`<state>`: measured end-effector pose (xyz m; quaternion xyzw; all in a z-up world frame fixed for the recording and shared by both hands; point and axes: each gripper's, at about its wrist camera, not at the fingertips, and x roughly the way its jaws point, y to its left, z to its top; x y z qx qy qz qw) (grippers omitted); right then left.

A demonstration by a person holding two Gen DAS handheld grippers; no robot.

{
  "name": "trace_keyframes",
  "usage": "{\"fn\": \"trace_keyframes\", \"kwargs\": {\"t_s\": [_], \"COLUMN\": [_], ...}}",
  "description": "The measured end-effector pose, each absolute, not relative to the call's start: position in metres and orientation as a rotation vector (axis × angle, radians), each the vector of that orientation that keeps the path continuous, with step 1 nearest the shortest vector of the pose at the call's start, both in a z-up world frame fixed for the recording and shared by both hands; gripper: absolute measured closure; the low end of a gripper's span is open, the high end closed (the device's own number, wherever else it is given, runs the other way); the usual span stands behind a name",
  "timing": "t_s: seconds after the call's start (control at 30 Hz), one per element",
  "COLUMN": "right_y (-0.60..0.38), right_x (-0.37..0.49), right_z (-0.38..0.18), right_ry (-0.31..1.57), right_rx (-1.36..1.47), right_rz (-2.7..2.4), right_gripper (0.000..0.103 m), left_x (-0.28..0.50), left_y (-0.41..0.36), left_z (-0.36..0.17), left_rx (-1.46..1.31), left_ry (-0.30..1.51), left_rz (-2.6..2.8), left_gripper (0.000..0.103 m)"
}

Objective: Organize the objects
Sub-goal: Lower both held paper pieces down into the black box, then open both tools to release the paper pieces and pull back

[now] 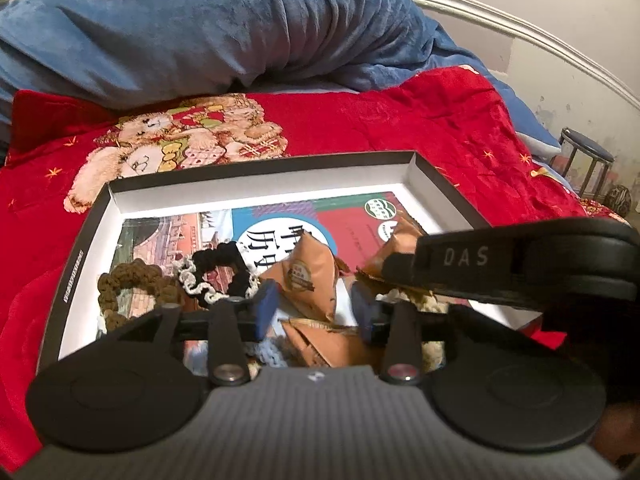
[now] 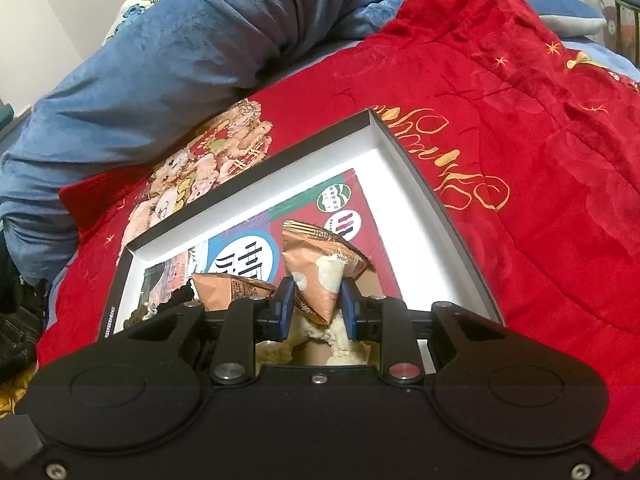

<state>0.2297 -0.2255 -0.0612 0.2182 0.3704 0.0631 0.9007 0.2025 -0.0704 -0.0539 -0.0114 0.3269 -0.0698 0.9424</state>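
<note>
Orange snack packet [image 2: 316, 280] clamped by right gripper [image 2: 316, 308]; crocheted rings [image 1: 208, 276] only beyond slack left gripper [image 1: 316, 312].

A red blanket [image 1: 360, 120] covers the bed, and everything else lies around it. Printed on it toward its left end are teddy bears [image 1: 176, 140]; gold script [image 2: 448, 160] runs across it toward the right. Behind the red blanket a blue plush duvet [image 1: 200, 28] is bunched up in thick folds. Beyond the blanket's right end stands a round stool [image 1: 588, 156] beside a scuffed pale wall [image 1: 580, 92].
</note>
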Motion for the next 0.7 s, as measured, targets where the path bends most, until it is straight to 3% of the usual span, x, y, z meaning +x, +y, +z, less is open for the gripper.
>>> {"fn": "trace_keyframes", "kwargs": {"t_s": [0.1, 0.23, 0.3, 0.37, 0.7], "right_y": [-0.227, -0.231, -0.236, -0.242, -0.294], "right_x": [0.229, 0.226, 0.221, 0.217, 0.157], "right_z": [-0.060, -0.052, -0.045, -0.035, 0.019], "right_ry": [0.764, 0.754, 0.733, 0.715, 0.536], "right_rx": [0.466, 0.469, 0.485, 0.495, 0.481], "right_rz": [0.143, 0.145, 0.161, 0.172, 0.120], "right_gripper": [0.071, 0.051, 0.049, 0.040, 0.020], "left_x": [0.200, 0.197, 0.194, 0.190, 0.141], "left_y": [-0.068, -0.061, -0.054, -0.045, -0.012], "left_z": [-0.051, -0.039, -0.030, -0.018, 0.047], "left_rx": [-0.027, -0.024, -0.037, -0.063, -0.135], "left_ry": [0.661, 0.646, 0.637, 0.622, 0.534], "left_rz": [-0.146, -0.138, -0.136, -0.124, -0.038], "left_gripper": [0.038, 0.029, 0.027, 0.024, 0.016]}}
